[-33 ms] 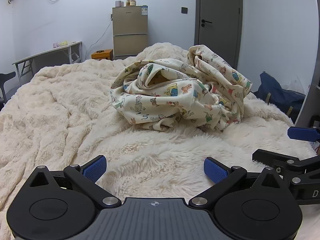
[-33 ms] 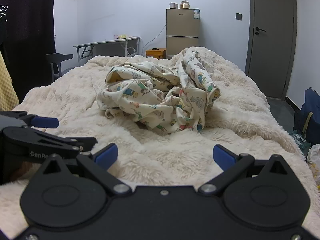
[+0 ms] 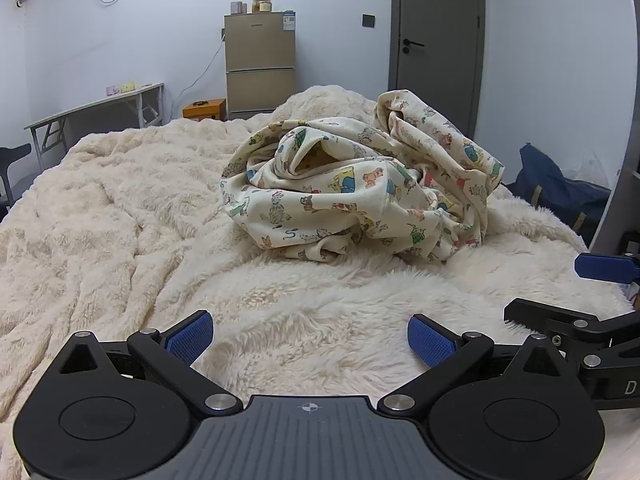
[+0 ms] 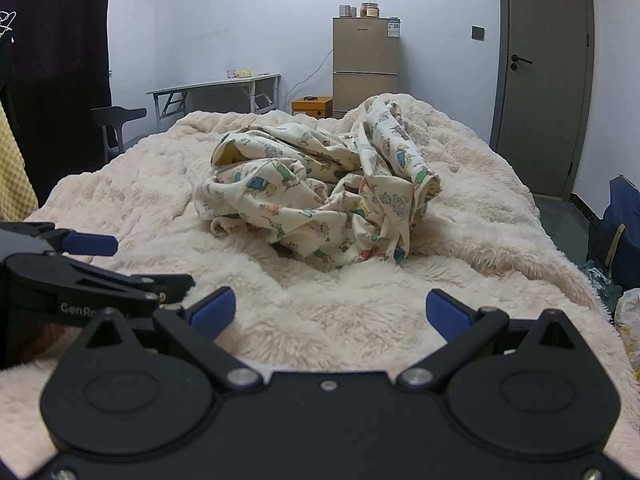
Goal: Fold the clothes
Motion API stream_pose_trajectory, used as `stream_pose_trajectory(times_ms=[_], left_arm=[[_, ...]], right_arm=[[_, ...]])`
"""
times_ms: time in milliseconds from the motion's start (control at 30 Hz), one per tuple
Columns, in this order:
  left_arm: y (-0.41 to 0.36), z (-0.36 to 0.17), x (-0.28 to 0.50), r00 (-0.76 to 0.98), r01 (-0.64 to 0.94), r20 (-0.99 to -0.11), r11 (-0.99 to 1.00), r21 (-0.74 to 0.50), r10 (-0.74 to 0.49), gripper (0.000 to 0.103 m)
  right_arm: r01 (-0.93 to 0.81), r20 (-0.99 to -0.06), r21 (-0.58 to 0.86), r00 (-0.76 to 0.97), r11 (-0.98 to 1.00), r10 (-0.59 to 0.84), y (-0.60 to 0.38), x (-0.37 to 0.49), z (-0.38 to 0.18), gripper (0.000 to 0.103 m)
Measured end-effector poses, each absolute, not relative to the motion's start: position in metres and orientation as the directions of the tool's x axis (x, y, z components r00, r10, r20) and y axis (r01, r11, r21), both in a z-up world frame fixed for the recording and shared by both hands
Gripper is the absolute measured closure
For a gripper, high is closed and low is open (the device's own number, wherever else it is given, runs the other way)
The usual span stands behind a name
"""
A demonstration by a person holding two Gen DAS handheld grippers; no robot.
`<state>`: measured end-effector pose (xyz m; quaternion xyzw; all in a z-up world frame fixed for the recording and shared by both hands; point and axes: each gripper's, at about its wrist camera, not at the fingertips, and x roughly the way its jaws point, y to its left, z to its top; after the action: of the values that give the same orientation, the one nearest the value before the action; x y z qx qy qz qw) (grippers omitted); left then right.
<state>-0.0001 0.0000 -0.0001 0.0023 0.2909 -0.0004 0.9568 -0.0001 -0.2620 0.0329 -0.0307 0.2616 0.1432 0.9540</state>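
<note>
Claws (image 3: 310, 338) gaping, fluffy blanket (image 3: 120, 220), fridge (image 3: 260, 60)

Black hand-held gripper (image 3: 310, 338), blue ribbed pads (image 3: 188, 338), silver screws

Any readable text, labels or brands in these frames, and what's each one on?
"GenRo", cut off: white print on the black left gripper body, right wrist view.
"D", cut off: white print on the black right gripper body, left wrist view.
Sticker and small badge on the tall beige fridge: too small to read.
</note>
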Motion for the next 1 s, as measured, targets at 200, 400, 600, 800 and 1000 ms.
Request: stream_pose_trajectory(times_ms=[200,400,600,800,1000], left_arm=[[-0.0001,-0.0008,-0.0006,0.833,0.002,-0.554,1.0,0.005,0.001,0.0],[-0.0001,-0.0015,-0.001,0.835,0.003,-0.551,1.0,0.006,0.001,0.0],[-0.0007,-0.0015,-0.0014,0.834,0.005,-0.551,1.0,0.009,0.001,0.0],[-0.0006,-0.0008,-0.0019,0.834,0.007,-0.552,1.0,0.01,-0.001,0.0],[-0.0009,0.0002,-0.0016,0.833,0.01,-0.553,1.0,0.012,-0.002,0.0]], right_arm=[[-0.291,-0.515,0.018,0.817,0.957,0.258,-0.2601,0.0015,0.0327,0.0],[-0.294,-0.516,0.019,0.816,0.956,0.261,-0.2615,0.0004,0.0321,0.0],[-0.296,-0.516,0.017,0.816,0.955,0.262,-0.2609,0.0002,0.0319,0.0],[-0.297,-0.515,0.017,0.816,0.955,0.263,-0.2601,0.0007,0.0319,0.0],[-0.298,-0.514,0.017,0.816,0.955,0.263,-0.2603,0.0001,0.032,0.0]])
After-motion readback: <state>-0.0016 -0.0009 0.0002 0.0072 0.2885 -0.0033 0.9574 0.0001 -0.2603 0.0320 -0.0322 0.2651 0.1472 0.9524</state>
